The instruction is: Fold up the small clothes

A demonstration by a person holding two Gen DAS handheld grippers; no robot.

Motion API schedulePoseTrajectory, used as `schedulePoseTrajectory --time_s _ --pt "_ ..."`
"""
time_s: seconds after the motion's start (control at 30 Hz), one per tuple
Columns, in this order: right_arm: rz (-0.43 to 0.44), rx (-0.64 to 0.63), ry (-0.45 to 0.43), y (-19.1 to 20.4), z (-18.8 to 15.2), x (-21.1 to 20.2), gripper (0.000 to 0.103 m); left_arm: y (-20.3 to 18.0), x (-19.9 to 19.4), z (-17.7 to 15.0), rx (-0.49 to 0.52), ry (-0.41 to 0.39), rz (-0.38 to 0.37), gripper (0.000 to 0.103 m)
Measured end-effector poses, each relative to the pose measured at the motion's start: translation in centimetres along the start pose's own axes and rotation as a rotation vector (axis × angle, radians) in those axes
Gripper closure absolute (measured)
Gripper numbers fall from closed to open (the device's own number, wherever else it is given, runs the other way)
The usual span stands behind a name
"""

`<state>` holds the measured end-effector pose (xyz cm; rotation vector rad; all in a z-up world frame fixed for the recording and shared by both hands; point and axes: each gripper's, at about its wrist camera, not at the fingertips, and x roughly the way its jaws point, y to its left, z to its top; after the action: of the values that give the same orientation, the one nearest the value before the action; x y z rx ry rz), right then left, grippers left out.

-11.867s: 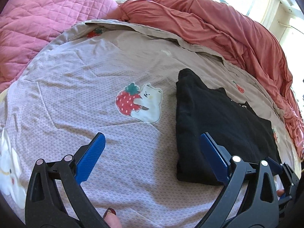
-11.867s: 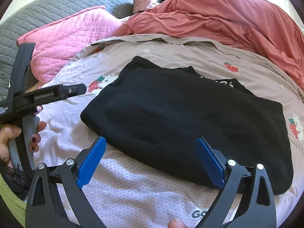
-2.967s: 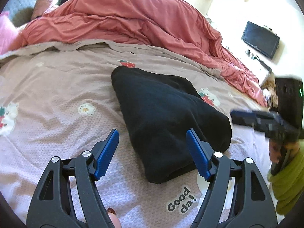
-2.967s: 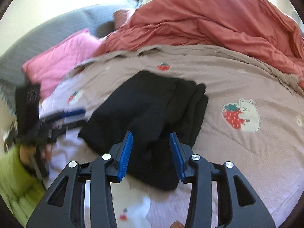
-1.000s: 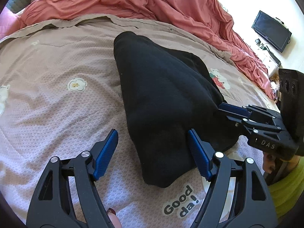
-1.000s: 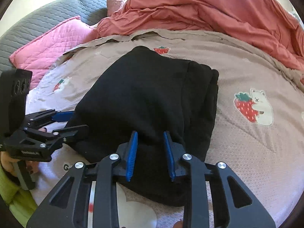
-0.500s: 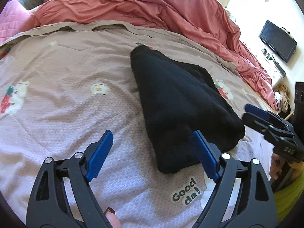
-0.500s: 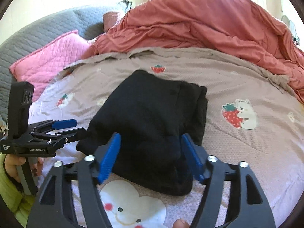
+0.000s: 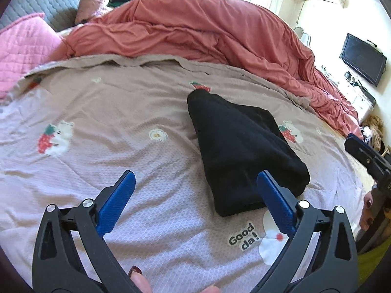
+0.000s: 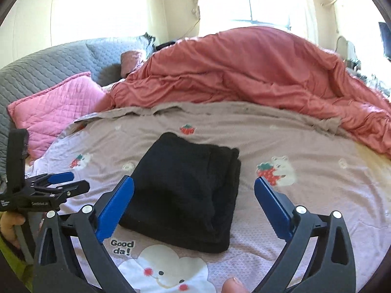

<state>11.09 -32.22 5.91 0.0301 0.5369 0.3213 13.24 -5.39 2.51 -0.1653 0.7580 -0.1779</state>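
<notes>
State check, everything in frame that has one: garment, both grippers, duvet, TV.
black garment: folded into a compact bundle, flat on the bed sheet, not gripped
left gripper: jaws opening, nothing between them
right gripper: jaws opening, clear of the garment
red duvet: bunched up behind the sheet
pink pillow: lying by the grey headboard
TV: screen dark

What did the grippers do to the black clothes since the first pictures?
They folded the black garment into a small bundle. The right gripper, clamped on it a second ago, let go; both grippers' jaws are opening with nothing between them, and they pulled back. Bedsheet and red duvet stayed.
</notes>
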Motion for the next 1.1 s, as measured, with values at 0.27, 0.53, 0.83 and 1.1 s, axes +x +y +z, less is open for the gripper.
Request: schedulePoseTrajectory --time_s 0.27,0.53,0.83,1.1 --pt "-0.092 -0.011 -0.010 1.3 -2.1 -2.8 0.005 0.2 -2.2 -1.9 0.011 0.019 0.030 0.010" --pt "-0.152 0.041 0.073 2.2 -6.5 -2.7 0.005 0.5 -3.8 -5.3 0.004 0.051 0.037 0.010" --pt "-0.162 0.076 0.149 3.2 -8.7 -1.8 0.005 0.5 -3.3 -7.3 0.001 0.085 0.038 0.010" --pt "-0.154 0.086 0.166 2.8 -8.7 -1.4 0.005 0.9 -3.3 -7.2 -0.019 0.086 0.034 0.009"
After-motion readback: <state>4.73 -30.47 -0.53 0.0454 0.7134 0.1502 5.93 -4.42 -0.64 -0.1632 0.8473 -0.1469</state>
